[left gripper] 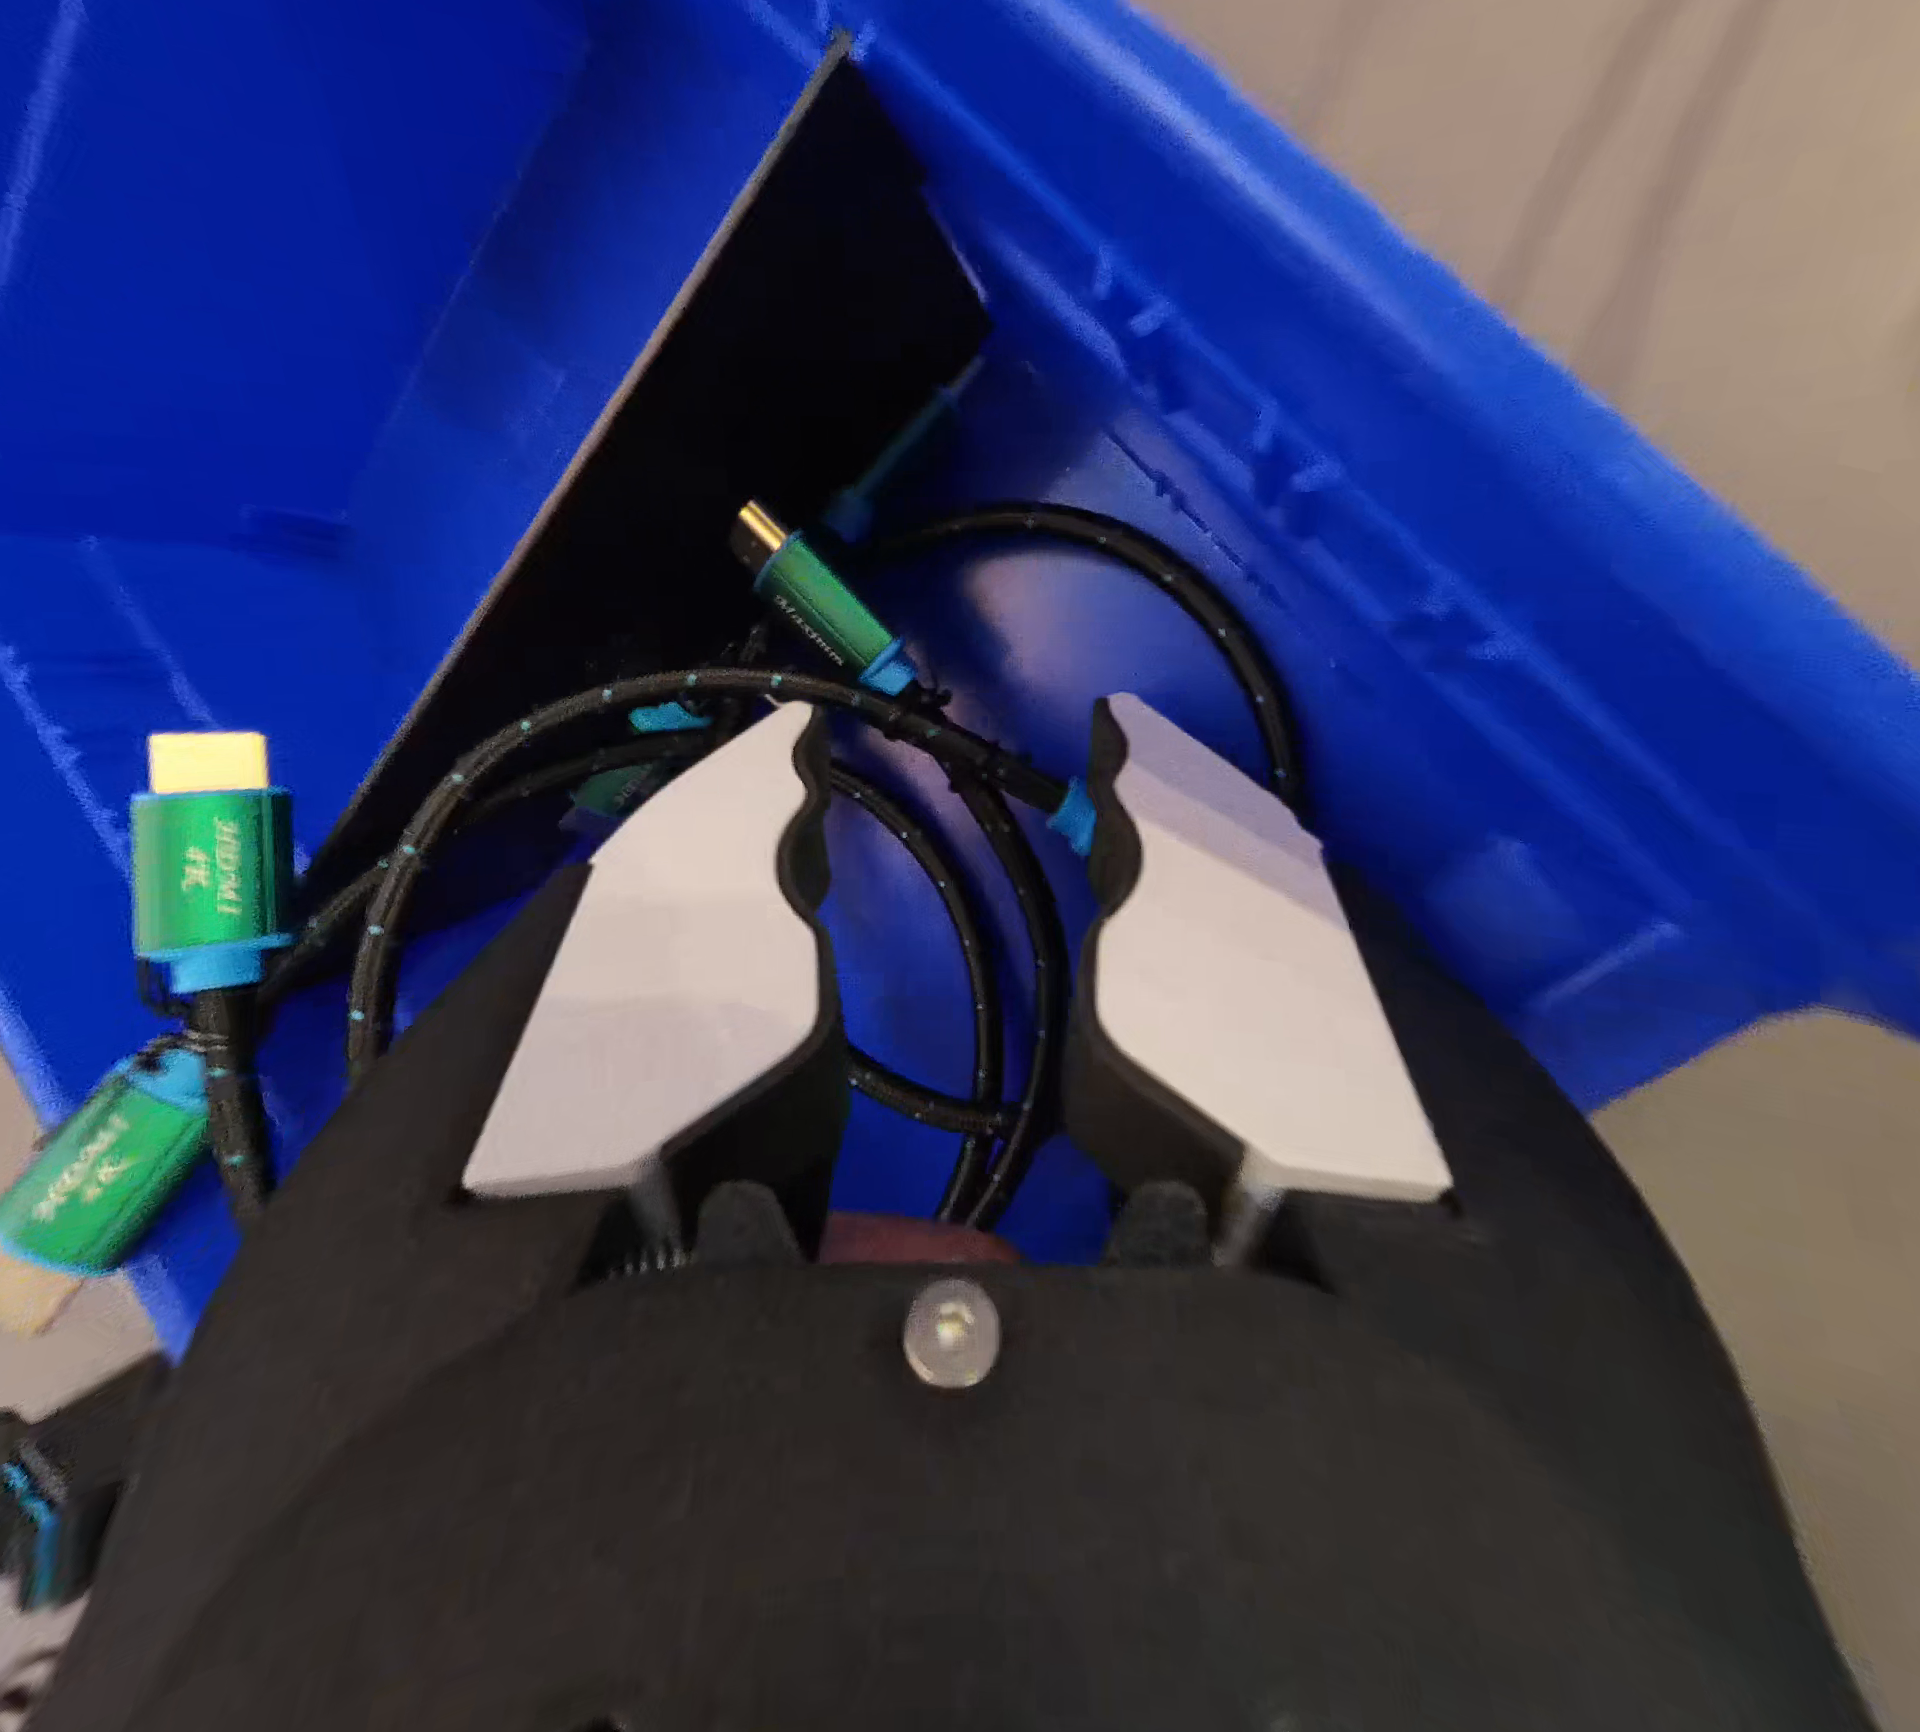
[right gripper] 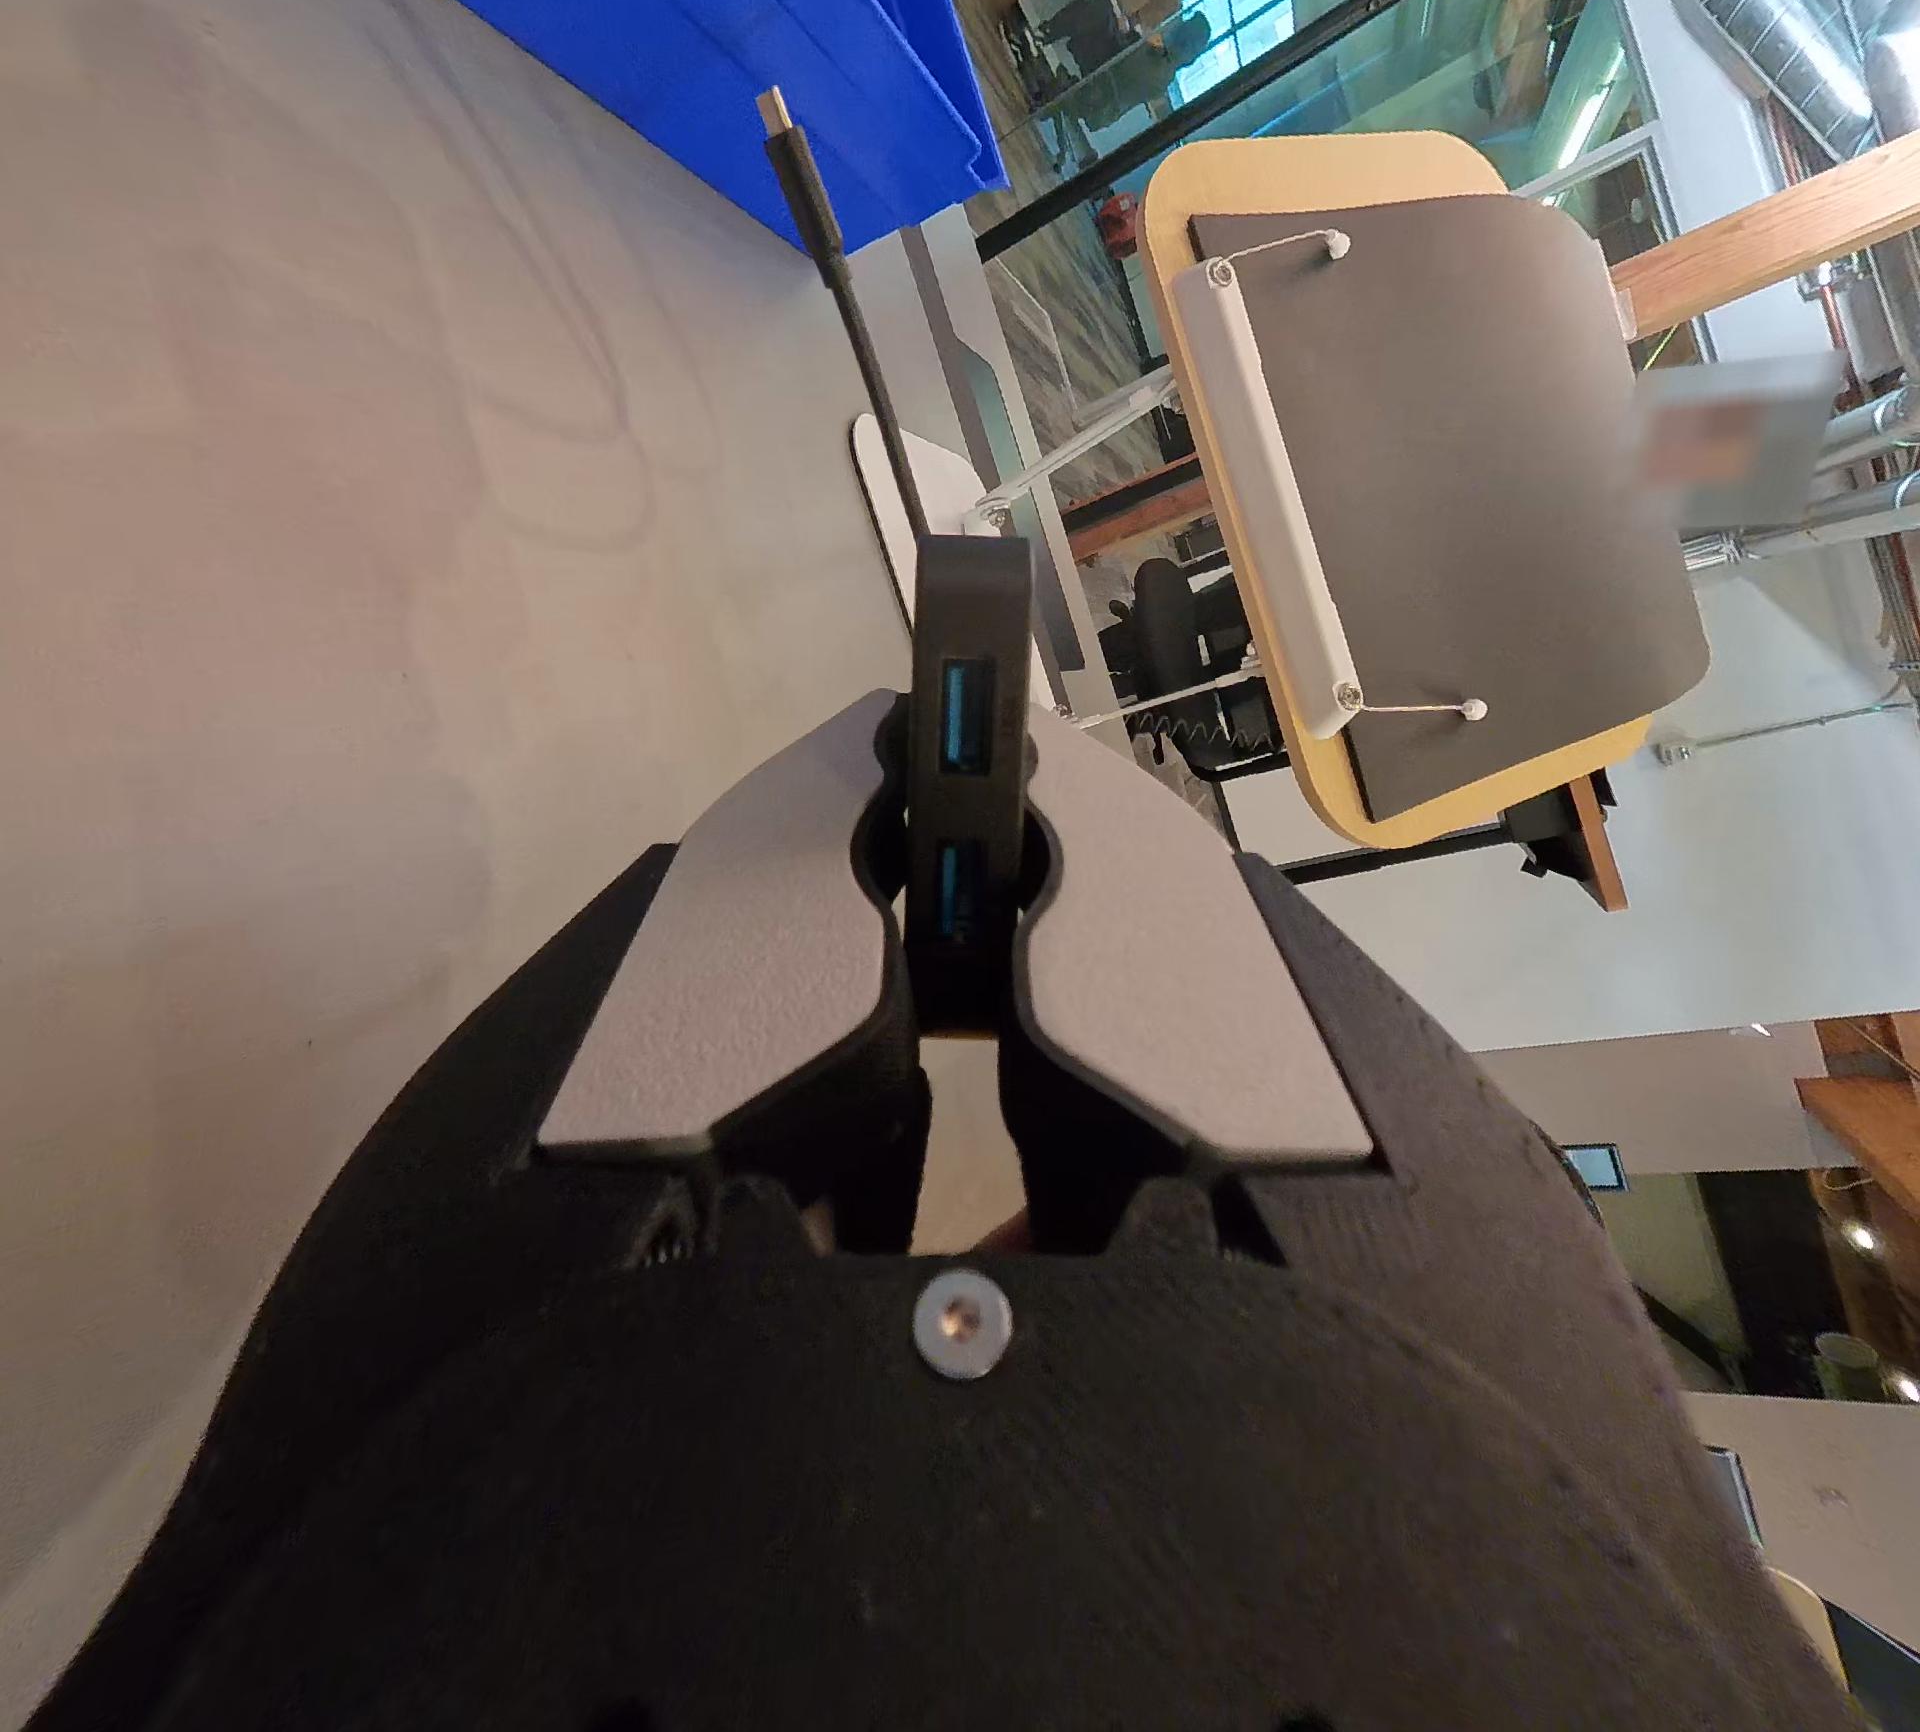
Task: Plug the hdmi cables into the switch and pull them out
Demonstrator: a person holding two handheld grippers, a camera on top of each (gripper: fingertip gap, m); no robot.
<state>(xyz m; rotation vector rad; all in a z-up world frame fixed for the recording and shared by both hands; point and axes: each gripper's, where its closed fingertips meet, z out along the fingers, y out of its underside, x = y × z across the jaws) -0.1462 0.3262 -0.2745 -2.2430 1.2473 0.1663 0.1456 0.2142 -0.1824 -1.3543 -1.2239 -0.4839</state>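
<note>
Black switch (right gripper: 971,747) — blue ports, thin tail cable (right gripper: 831,248)

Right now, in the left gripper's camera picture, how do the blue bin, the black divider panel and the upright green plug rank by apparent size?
1. blue bin, which fills most of the picture.
2. black divider panel standing inside it.
3. green plug, smallest, though it sits nearer the camera, which flatters it.

Green plugs, blue bin

HDMI cables (left gripper: 997,861) were black braid flecked teal, with green plugs (left gripper: 208,861) and gold tips; the bin (left gripper: 312,176) blue; the switch (right gripper: 971,747) black with blue ports.
</note>
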